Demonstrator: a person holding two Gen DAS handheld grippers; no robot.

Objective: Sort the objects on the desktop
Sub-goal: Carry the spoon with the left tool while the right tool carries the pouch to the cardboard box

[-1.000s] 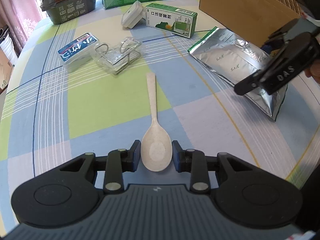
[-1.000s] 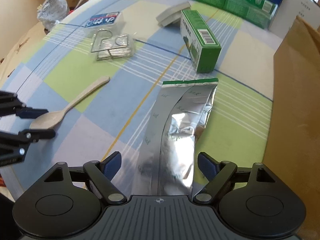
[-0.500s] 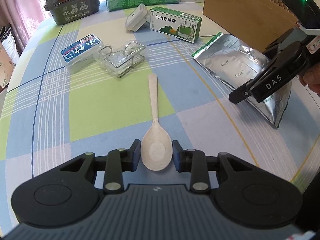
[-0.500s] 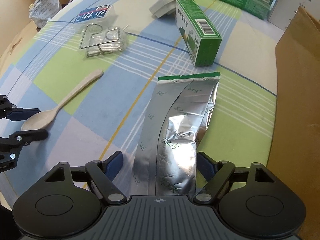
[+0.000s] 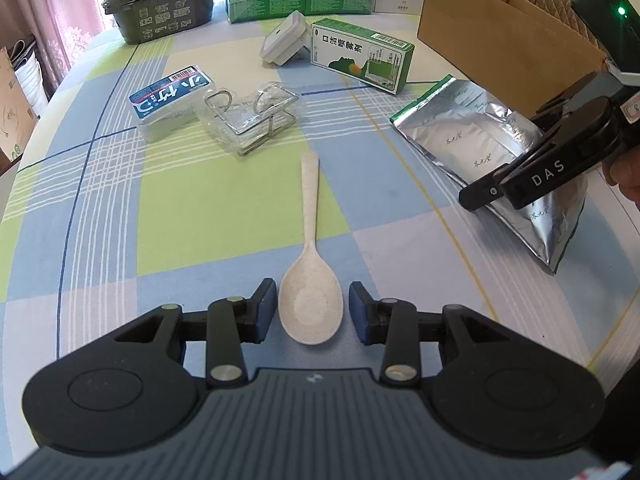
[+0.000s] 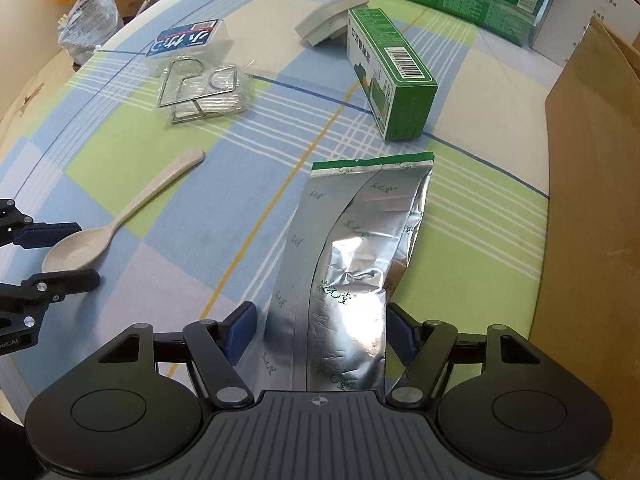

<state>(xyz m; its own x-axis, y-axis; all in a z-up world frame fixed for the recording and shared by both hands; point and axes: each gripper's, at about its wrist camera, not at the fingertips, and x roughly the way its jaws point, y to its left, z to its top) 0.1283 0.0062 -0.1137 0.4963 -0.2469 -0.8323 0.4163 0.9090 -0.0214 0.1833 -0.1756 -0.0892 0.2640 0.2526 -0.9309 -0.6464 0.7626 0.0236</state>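
Checked cloth over the surface point(image 5: 224, 208), blue, green and lilac squares. Landmark: the pale speckled spoon point(image 5: 310, 280), lying flat, bowl toward the person, handle pointing away.

Left gripper point(image 5: 312, 310): fingers spread either side of the spoon's bowl, a thin gap on each side, nothing gripped. Whether the pads touch the cloth, cannot tell.

Right gripper point(image 6: 318, 330): to the right of the spoon, fingers wide apart and straddling the near end of a silver foil pouch point(image 6: 360, 248). Pouch lies flat with its green-edged end away from the person; the fingers sit just beside its edges, not closed on it.

Beyond the spoon's handle tip: a clear plastic tray with a wire frame point(image 5: 250, 118). Left of that, touching it or nearly, a clear box with a blue label point(image 5: 170, 98).

Beyond and right of the spoon: a green carton on its side point(image 5: 362, 56), with a white square gadget point(image 5: 284, 38) just behind it.

Far right of the spoon, past the pouch: a brown cardboard box point(image 5: 500, 28).
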